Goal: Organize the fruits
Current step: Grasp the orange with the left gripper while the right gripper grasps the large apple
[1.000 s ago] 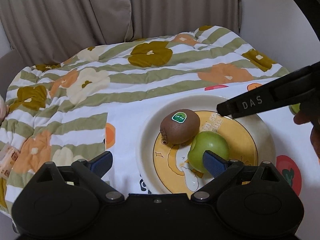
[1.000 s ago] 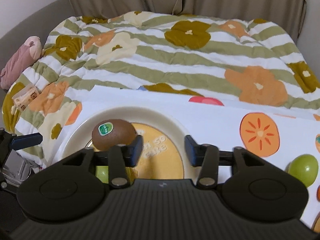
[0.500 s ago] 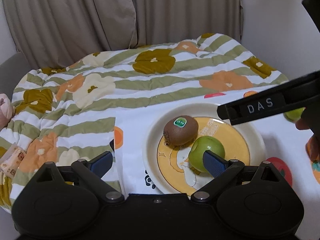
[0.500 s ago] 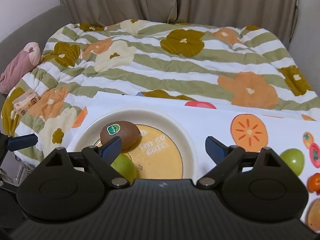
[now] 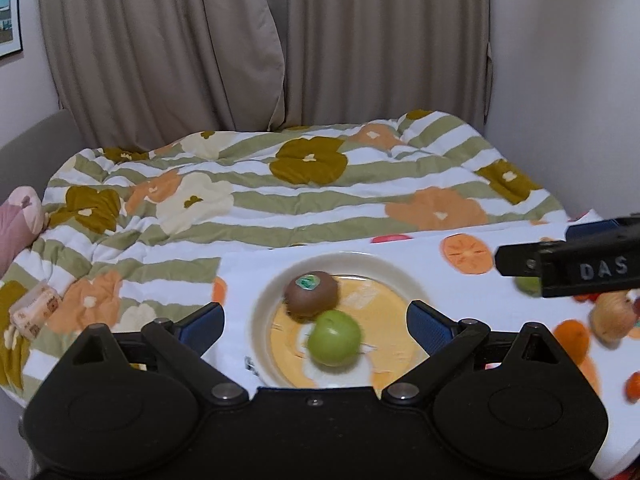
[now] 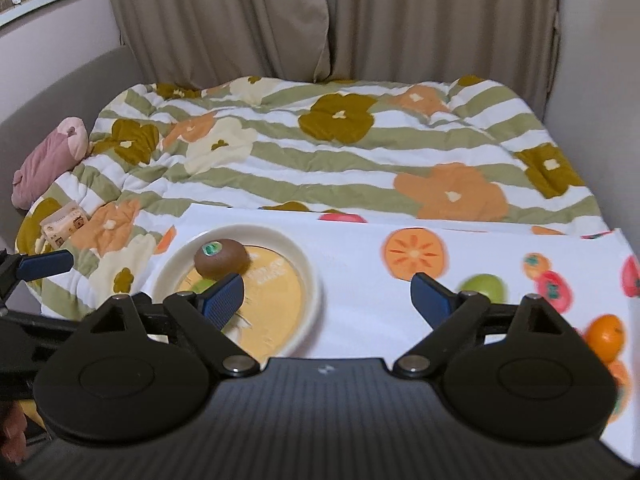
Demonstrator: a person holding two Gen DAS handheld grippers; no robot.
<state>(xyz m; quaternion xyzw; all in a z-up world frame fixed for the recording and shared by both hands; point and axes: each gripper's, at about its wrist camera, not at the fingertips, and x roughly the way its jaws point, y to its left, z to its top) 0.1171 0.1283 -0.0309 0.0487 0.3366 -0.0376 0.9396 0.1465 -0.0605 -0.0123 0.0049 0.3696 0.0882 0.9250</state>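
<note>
While both tools [image 5: 315, 322] [image 6: 328, 294] gape empty, fuzzy oval kiwi [image 5: 311, 294] touching smooth round apple [image 5: 334, 343].

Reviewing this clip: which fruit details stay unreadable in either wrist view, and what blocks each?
- Round green fruit on the cream-and-yellow plate: right wrist view, mostly hidden by the right gripper finger.
- Second green fruit on the white fruit-print cloth: left wrist view, largely covered by the black "DAS" gripper arm.
- Sticker on the brown kiwi: both views, too small and blurred to read.
- Pale fruit at the right edge: left wrist view, motion-blurred.
</note>
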